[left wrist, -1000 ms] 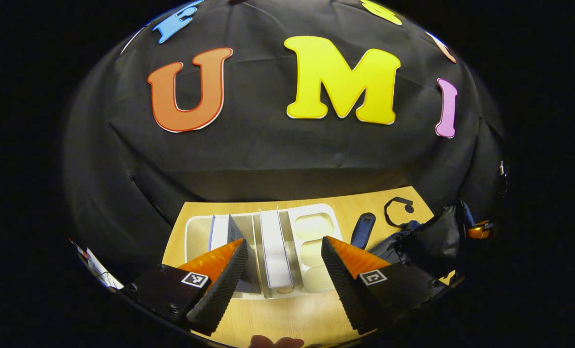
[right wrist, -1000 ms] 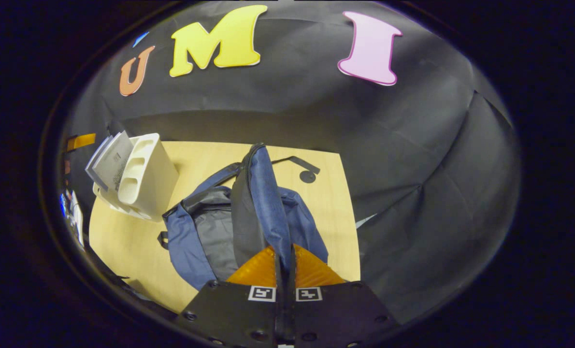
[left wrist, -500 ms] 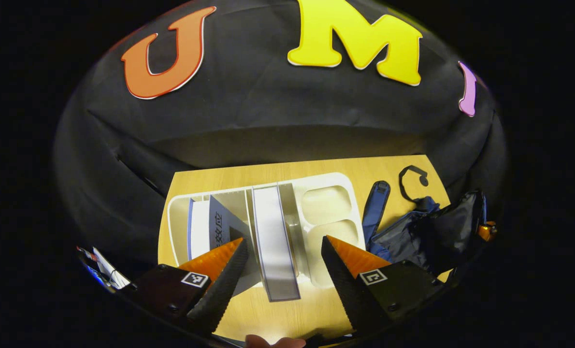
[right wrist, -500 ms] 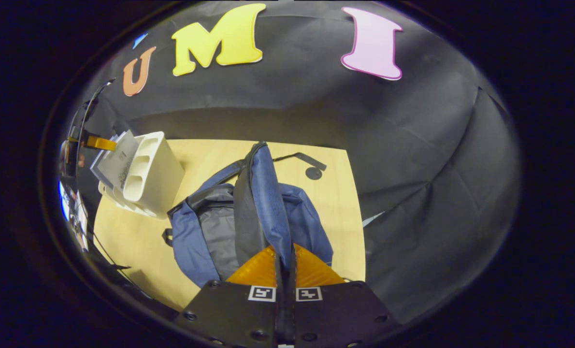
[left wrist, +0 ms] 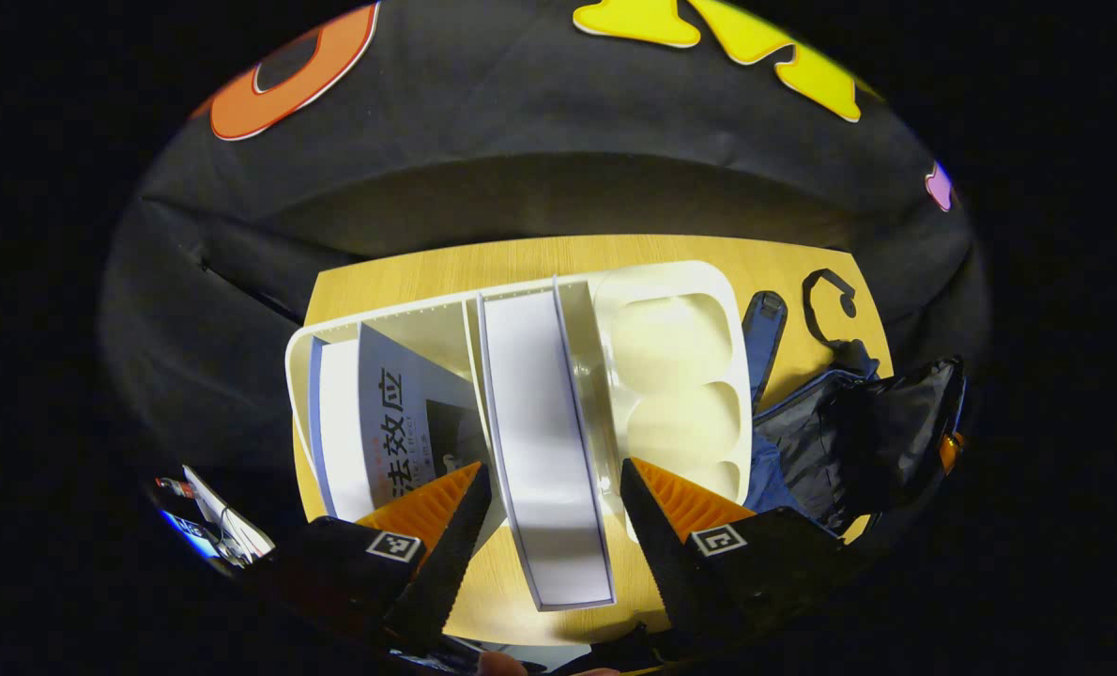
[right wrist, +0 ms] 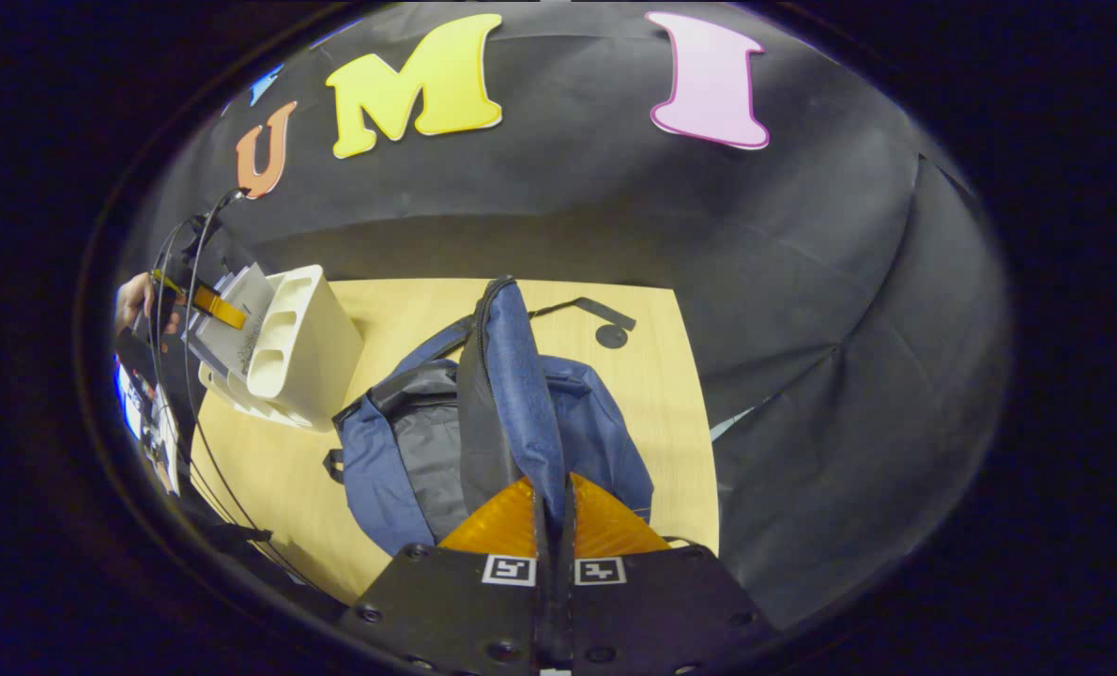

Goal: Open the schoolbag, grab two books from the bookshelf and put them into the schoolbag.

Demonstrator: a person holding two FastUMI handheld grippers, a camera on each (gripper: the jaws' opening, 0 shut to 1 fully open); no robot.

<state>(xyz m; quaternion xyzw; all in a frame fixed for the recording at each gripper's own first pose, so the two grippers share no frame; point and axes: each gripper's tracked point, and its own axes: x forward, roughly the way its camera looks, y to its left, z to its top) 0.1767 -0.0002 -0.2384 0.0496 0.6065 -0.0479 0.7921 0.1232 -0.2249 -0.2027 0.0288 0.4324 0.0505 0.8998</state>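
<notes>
In the left gripper view the white bookshelf (left wrist: 671,282) holds a thick white book (left wrist: 540,422) standing on edge and a grey-covered book (left wrist: 394,422) leaning to its left. My left gripper (left wrist: 551,493) is open, its orange fingers either side of the white book's near end, apart from it. The blue schoolbag (left wrist: 859,432) lies open at the right. In the right gripper view my right gripper (right wrist: 551,512) is shut on the schoolbag's raised blue flap (right wrist: 516,376), baring the grey lining (right wrist: 427,441). The left gripper (right wrist: 211,302) hangs over the bookshelf (right wrist: 300,347).
The wooden table (right wrist: 652,404) bears the shelf and the bag. A black strap with a round end (right wrist: 601,329) lies behind the bag. The shelf's moulded end compartments (left wrist: 676,376) face the bag. A hand (right wrist: 131,300) holds the far gripper. Cables trail at the table's left edge.
My left gripper has come down and closer to the bookshelf, so the white book now sits between its open fingers. The right gripper has kept its hold on the flap, barely moving.
</notes>
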